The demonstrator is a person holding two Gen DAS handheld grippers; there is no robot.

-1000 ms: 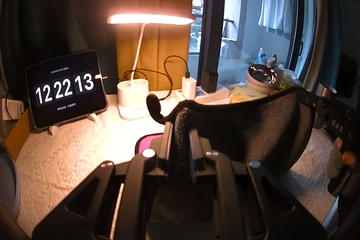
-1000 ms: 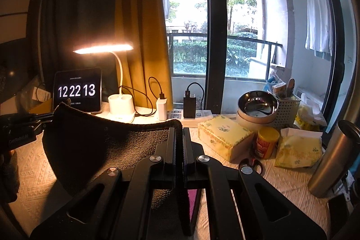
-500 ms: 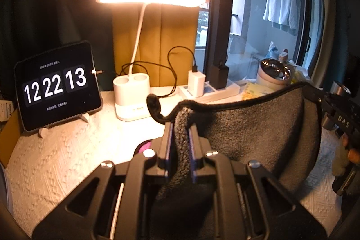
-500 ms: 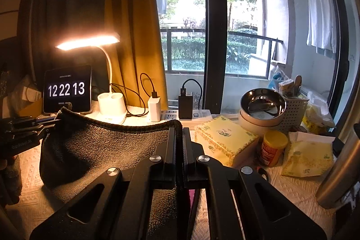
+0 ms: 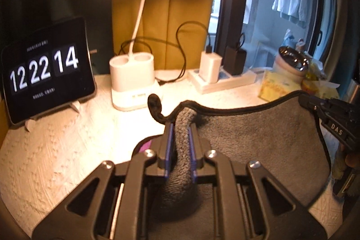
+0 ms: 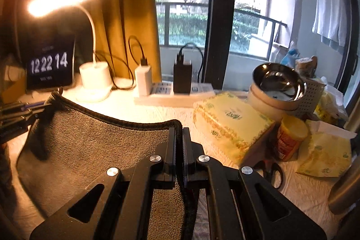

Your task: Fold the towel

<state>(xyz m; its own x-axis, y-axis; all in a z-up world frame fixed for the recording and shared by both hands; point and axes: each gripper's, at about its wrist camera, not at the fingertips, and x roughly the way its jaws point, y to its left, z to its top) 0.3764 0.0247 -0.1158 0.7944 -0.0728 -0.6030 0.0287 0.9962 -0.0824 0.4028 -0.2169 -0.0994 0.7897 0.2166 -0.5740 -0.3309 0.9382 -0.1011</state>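
- Tongs first: the left gripper has its jaws drawn narrow around a bunched roll of the towel, the grey cloth filling the gap between the blue-edged pads.
- The right gripper has its jaws nearly touching, pinching the towel's bound corner, so only a thin dark edge of cloth shows between the ribbed black fingers.
- The towel hangs stretched between the two grippers above the table, its top hem sagging in a shallow curve from one corner to the other.
- Its fabric is dark grey terry with a fine looped nap, finished with a black stitched binding; a small black hanging loop curls up beside the left gripper's fingertips.
- From the right wrist view, the left gripper appears at the far left edge gripping the opposite corner.
- The table is covered with a cream cloth of raised, bumpy weave.
- Behind the towel stand a tablet clock reading 12 22 14, a white desk lamp with a slim bent neck and glowing bar, and a white power strip with chargers plugged in.
- On the right side of the table sit a yellow tissue pack, a shiny steel bowl nested in a white one, a yellow-lidded jar and black-handled scissors.
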